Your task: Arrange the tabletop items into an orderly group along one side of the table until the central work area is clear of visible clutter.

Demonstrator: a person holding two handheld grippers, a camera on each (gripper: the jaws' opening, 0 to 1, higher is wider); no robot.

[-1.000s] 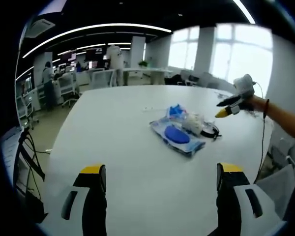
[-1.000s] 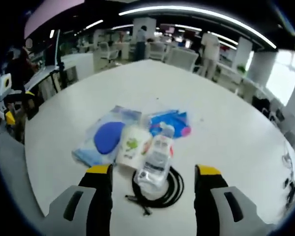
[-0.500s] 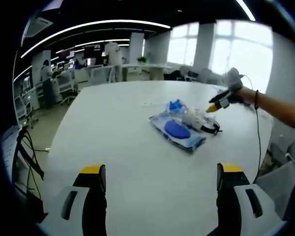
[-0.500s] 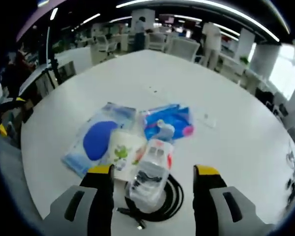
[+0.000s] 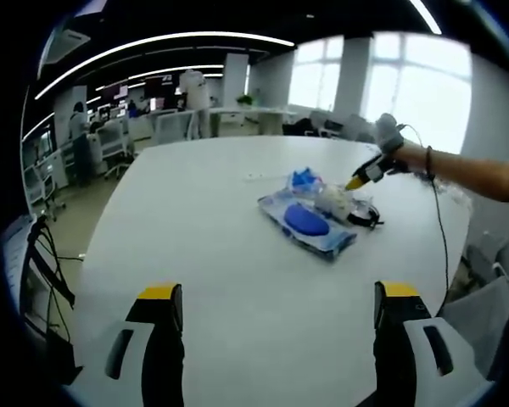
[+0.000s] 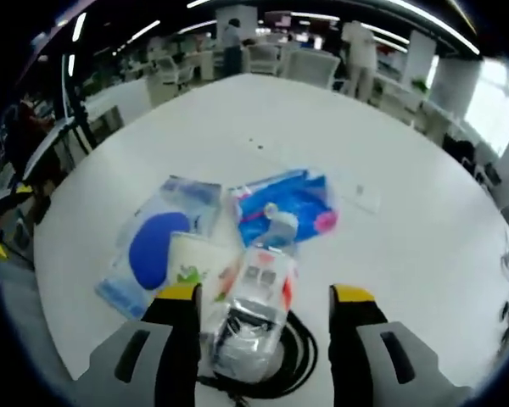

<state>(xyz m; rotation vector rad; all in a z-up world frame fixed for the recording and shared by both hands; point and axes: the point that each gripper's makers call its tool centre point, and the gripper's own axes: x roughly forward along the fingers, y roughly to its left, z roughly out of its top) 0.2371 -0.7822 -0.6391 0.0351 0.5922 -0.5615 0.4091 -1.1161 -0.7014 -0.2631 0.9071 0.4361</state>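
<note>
our right tool (image 6: 261,297) hangs wide over the clear packet (image 6: 253,318) and black cable (image 6: 299,366); left tool (image 5: 272,297) wide above bare counter (image 5: 195,220).

White table (image 6: 407,246); blue pouches (image 6: 153,246); black cable coil (image 6: 297,360); gripper jaws grey (yellow tips)

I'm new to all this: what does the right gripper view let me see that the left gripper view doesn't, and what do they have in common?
The right gripper view looks down on the pile from close by: a clear packet lying on a coiled black cable, between the open jaws of the right hand-held gripper, and print on a white pouch.

The left gripper view, from across the table, shows the person's arm reaching in and the left hand-held gripper open over bare table.

Both show the packet with the blue oval and the blue bag.
</note>
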